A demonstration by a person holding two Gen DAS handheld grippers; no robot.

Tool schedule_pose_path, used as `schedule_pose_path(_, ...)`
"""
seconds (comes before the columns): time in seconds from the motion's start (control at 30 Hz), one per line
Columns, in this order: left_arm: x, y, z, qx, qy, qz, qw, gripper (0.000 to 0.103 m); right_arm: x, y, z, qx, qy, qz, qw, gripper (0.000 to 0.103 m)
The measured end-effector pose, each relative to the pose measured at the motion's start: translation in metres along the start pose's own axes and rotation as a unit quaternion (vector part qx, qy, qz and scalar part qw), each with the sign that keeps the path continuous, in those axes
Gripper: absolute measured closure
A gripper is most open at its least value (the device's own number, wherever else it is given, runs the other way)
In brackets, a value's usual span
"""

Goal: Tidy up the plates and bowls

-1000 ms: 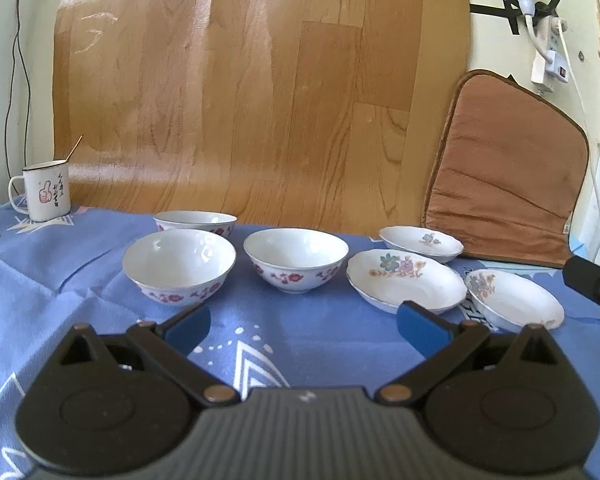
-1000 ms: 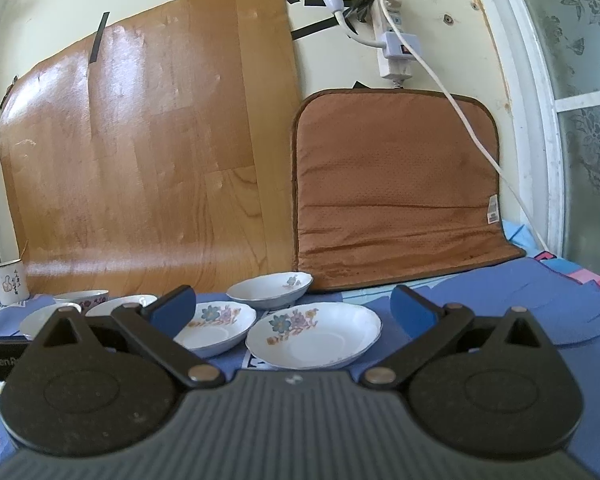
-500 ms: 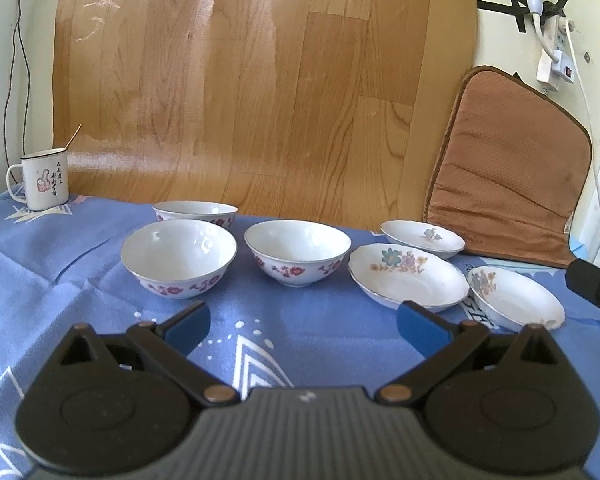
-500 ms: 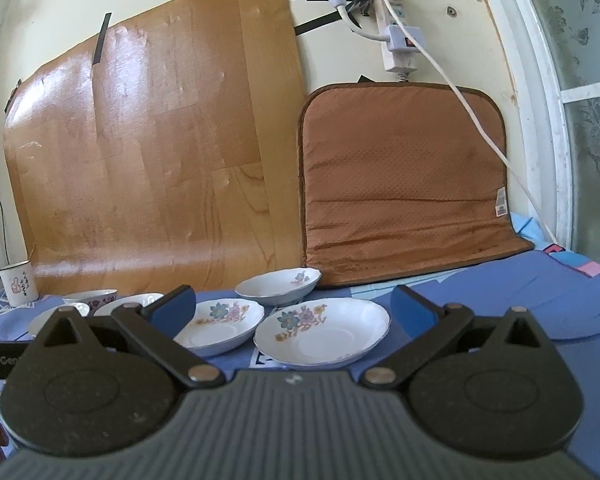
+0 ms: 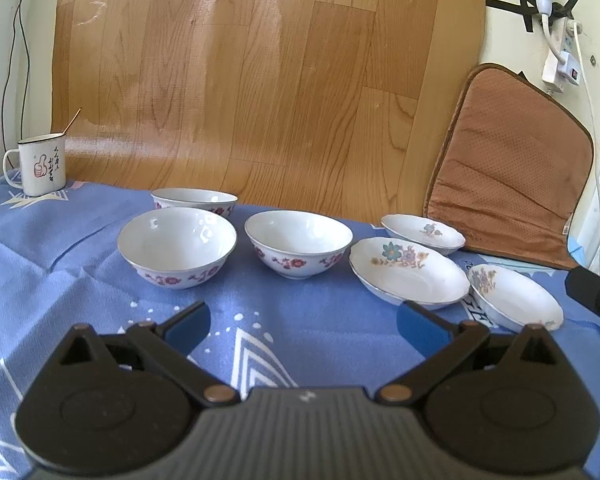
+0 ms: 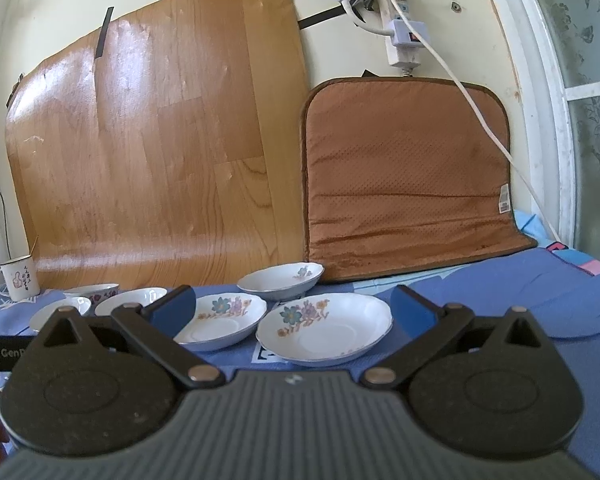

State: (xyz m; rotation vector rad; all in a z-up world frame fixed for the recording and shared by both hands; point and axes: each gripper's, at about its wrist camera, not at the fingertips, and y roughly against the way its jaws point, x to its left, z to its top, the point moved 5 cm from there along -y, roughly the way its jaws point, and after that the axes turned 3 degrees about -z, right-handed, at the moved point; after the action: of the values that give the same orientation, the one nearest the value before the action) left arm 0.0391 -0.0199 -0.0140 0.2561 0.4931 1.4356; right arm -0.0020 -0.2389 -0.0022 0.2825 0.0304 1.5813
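The left gripper (image 5: 303,322) is built of matte black plastic, with two round housings, a ribbed grey centre block and brass-coloured pivot pins; blue pads (image 5: 190,322) are fitted on the fingers; the right gripper (image 6: 292,308) is made alike, with blue pads (image 6: 176,307).

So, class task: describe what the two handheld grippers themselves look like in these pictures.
The left gripper and right gripper look alike: a grey ribbed body, two round black housings, black linkage arms with brass-coloured pivot pins, and two blue finger pads. A small white mark sits on each ribbed body. No cables or sleeves show.
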Motion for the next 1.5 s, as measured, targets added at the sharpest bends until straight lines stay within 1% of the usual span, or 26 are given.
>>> schedule_pose_path(0.87, -0.0019, -0.0014, -0.0001, 0.0, -0.001, -0.005, 1.0, 0.0, -0.0005, 0.0002, -0.0006, -0.002, -0.002, 0.003, 1.0, 0.0)
schedule_pose_path(1.4, -0.0014, -0.0012, 0.0, 0.0, -0.001, -0.004, 1.0, 0.0, 0.0019, -0.0008, -0.0012, 0.008, 0.003, 0.01, 1.0, 0.0)
schedule_pose_path(1.5, -0.0006, -0.0026, -0.0006, 0.007, 0.001, -0.004, 1.0, 0.0, 0.0022, -0.0016, -0.0017, 0.013, 0.006, 0.011, 1.0, 0.0)
